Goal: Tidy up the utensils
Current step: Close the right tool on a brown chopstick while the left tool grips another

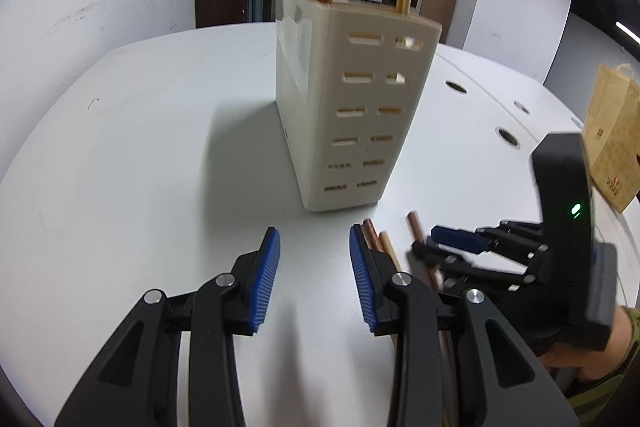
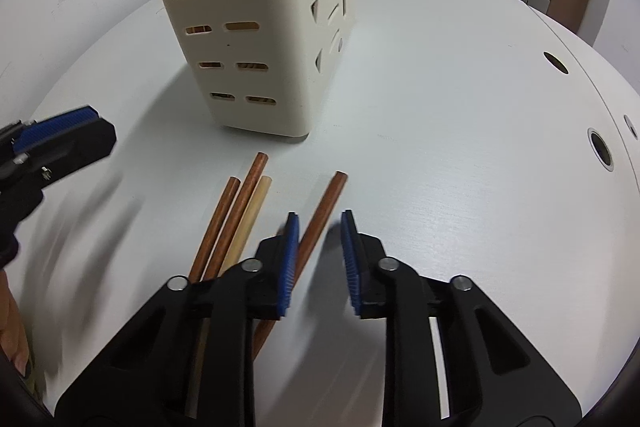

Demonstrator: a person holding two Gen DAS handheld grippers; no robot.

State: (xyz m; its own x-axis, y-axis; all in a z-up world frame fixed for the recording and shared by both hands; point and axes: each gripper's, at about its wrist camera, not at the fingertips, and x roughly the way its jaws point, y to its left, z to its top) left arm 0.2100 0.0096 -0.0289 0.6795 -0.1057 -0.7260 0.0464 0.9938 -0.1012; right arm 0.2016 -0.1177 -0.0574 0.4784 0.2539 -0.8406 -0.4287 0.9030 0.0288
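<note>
In the left wrist view, the left gripper (image 1: 314, 239) is seen at lower centre, jaws moderately apart with nothing between them, over the white table (image 1: 140, 147). A cream slotted holder (image 1: 352, 107) stands upright at centre, several sticks rising from its top.

In the right wrist view, three loose sticks (image 2: 236, 223) lie bundled at lower centre-left. A fourth brown stick (image 2: 324, 211) lies just right of them, between the narrowly parted jaws of the right gripper (image 2: 320, 223); pad contact cannot be told.
</note>
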